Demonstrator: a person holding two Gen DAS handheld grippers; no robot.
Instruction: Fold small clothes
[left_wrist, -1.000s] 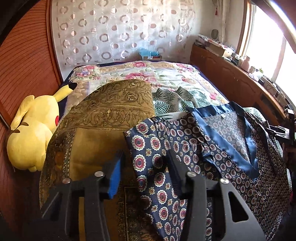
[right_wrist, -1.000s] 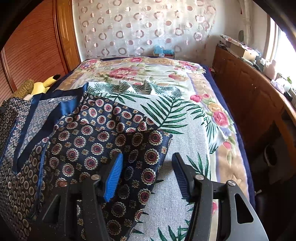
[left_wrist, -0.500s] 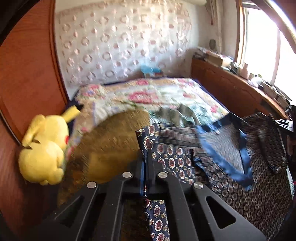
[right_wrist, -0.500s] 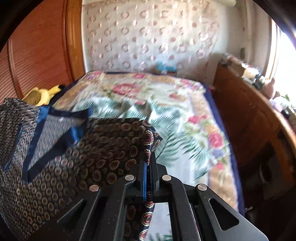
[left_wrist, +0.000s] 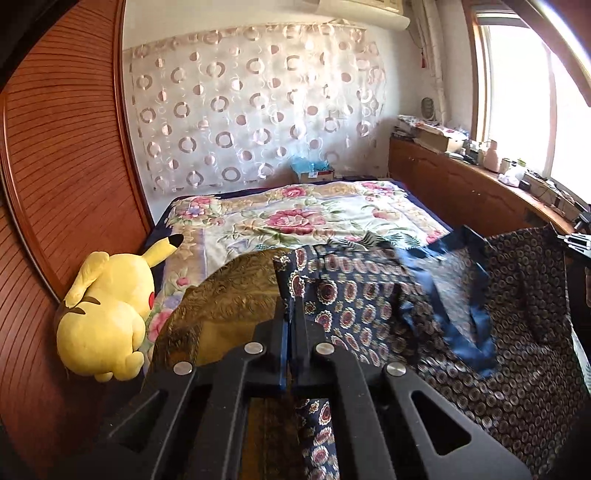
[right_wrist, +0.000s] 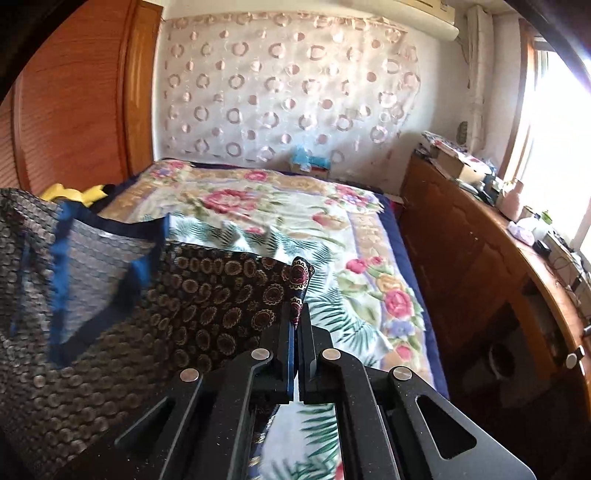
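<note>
The big bed (left_wrist: 332, 218) has a flowery cover and fills the room up to the curtain wall. A dark blue patterned top (left_wrist: 461, 321) is lifted up over the near end of the bed, stretched between both grippers. A gold cloth (left_wrist: 229, 302) lies near the bed's left edge, beside a yellow plush toy (left_wrist: 107, 317). The left gripper (left_wrist: 290, 321) is pinched tight on one corner of the top. The right gripper (right_wrist: 295, 325) is pinched tight on the other corner.

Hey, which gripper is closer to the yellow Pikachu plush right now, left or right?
Left. The left gripper, shut on the patterned garment, has the Pikachu plush close on its left. The right gripper holds the garment's opposite corner, with the plush far beyond the cloth.
</note>
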